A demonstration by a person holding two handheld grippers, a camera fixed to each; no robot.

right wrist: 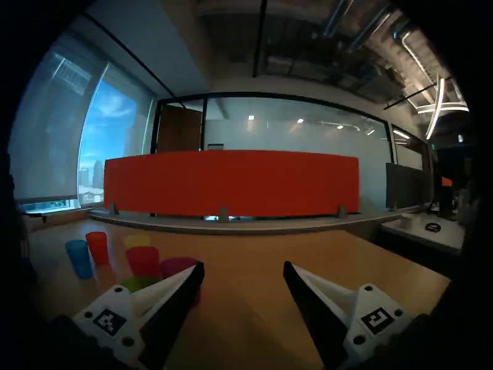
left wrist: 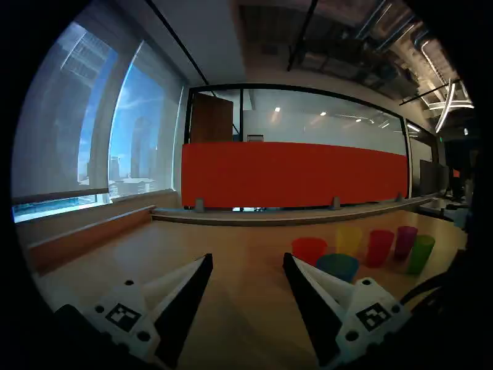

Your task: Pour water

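Pretty dim indoors; daylight pours in from the windows [left wrist: 92, 135] at left, edges bent by fisheye.

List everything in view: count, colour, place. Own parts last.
orange cup: one, orange-red, on the table, left end of the cluster
yellow cup: one, yellow, back of the cluster
red cup: one, red, middle of the cluster
magenta cup: one, magenta, beside the red cup
green cup: one, green, right end of the cluster
blue cup: one, blue, front of the cluster
table: one, light wood, under both grippers
divider panel: one, red-orange, along the table's far edge
windows: two panes, blue sky, left wall
monitor: one, dark, right of the panel
left gripper: one, white and black fingers, open, empty
right gripper: one, same colours, open, empty
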